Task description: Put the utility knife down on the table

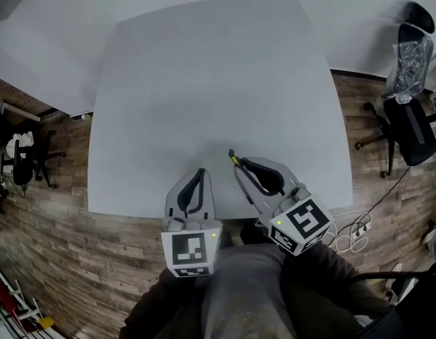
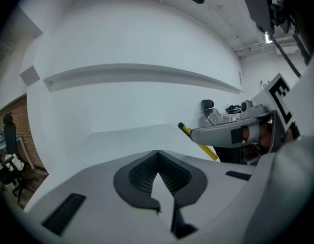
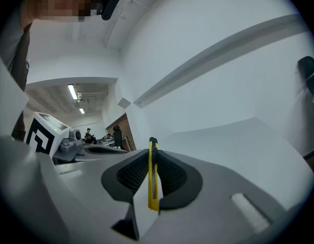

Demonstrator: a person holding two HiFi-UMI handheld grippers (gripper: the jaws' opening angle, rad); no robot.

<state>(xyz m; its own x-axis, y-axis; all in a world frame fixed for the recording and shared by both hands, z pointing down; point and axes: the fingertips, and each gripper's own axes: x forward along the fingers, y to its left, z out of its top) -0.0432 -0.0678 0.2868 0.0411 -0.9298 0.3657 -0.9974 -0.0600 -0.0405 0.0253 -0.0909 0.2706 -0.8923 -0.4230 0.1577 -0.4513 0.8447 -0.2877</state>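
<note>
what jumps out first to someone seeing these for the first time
The yellow utility knife stands out most, clamped on edge between the jaws of the right gripper, which hangs over the near part of the big white table. Just to its left, the left gripper has its jaws together with nothing between them.

An office: swivel chairs [image 1: 413, 122], white table [image 1: 210, 83].

Ahead of both jaws, open table [image 1: 218, 83] is met; rightward of the left gripper [image 1: 200, 171], passage is blocked by the right gripper [image 1: 239, 165] and utility knife [image 1: 233, 157].
</note>
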